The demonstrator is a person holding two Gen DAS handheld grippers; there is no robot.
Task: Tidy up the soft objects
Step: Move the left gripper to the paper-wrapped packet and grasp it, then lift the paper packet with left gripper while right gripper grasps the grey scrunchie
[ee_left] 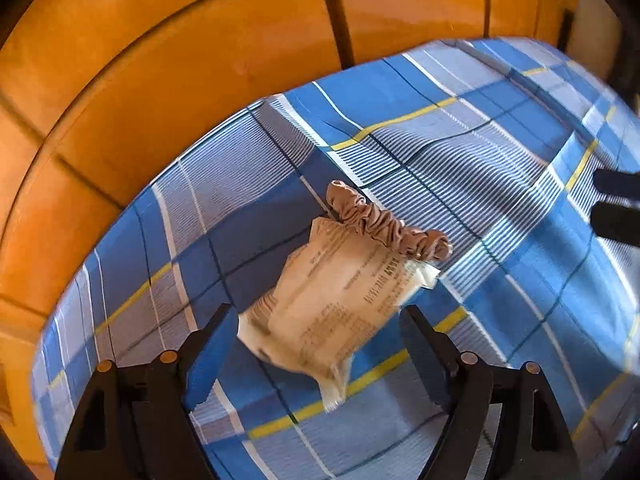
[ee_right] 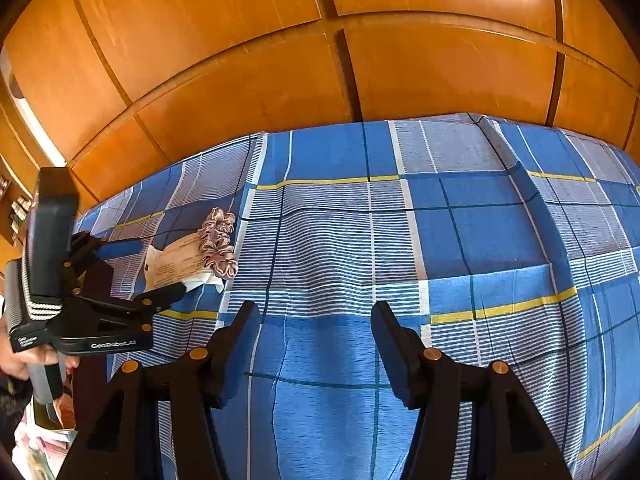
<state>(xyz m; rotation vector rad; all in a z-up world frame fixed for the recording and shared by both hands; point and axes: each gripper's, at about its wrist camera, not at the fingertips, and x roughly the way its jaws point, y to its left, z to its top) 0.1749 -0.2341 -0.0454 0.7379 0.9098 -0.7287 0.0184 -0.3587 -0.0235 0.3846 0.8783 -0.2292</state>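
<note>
A cream-coloured soft packet printed with dark lettering (ee_left: 340,300) lies on a bed covered by a blue, grey and white checked sheet with thin yellow lines (ee_left: 500,152). A beige-pink ruched fabric scrunchie (ee_left: 384,222) rests across the packet's far edge, touching it and partly overlapping it. Both sit toward the left part of the bed as the right wrist view shows it, near the sheet's far edge, where the packet (ee_right: 180,262) and the scrunchie (ee_right: 219,242) appear small and close together.

The left tool (ee_left: 316,320) has its two black fingers spread wide apart, one on each side of the packet's near end. The packet lies between the fingers, but the pads are not pressed against it; whether either pad brushes the wrapper cannot be told. In the right wrist view the left tool's (ee_right: 160,296) black frame reaches in from the left edge, its tips just at the packet's near corner, and part of a person's hand (ee_right: 24,360) shows at its handle.

The right tool (ee_right: 316,312) is also spread open, with nothing between its fingers, and is held over a bare stretch of sheet well apart from the packet and scrunchie. Its dark fingertips (ee_left: 616,184) show at the right edge of the left wrist view.

Behind the bed stands a glossy orange-brown panelled wooden wall (ee_right: 240,80), catching a bright reflection of light.
</note>
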